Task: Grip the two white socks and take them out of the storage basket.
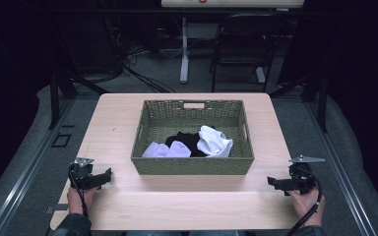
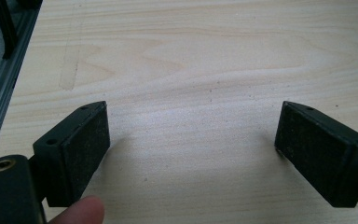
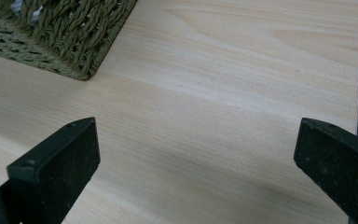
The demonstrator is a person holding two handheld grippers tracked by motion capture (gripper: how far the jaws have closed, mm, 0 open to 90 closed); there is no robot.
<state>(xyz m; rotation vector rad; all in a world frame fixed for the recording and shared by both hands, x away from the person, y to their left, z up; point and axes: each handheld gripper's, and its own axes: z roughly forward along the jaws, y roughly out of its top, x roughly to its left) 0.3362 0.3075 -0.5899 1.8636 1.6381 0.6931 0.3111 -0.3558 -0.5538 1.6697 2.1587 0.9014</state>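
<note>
High view: both grippers, left [image 1: 109, 173] and right [image 1: 269, 181], rest spread-fingered; reach over the green woven basket's [image 1: 192, 166] rim for the white cloth [image 1: 214, 141].

Left claw [image 1: 109, 173] resting low at the near left, jaws gaping wide with nothing between, right claw [image 1: 269, 182] mirroring it at the near right, jaws equally wide, both pointing inward, hands gripping from behind

Dark room; grey floor [image 1: 24, 147]; black chair [image 1: 241, 44]; white desk leg [image 1: 184, 49] behind.
</note>
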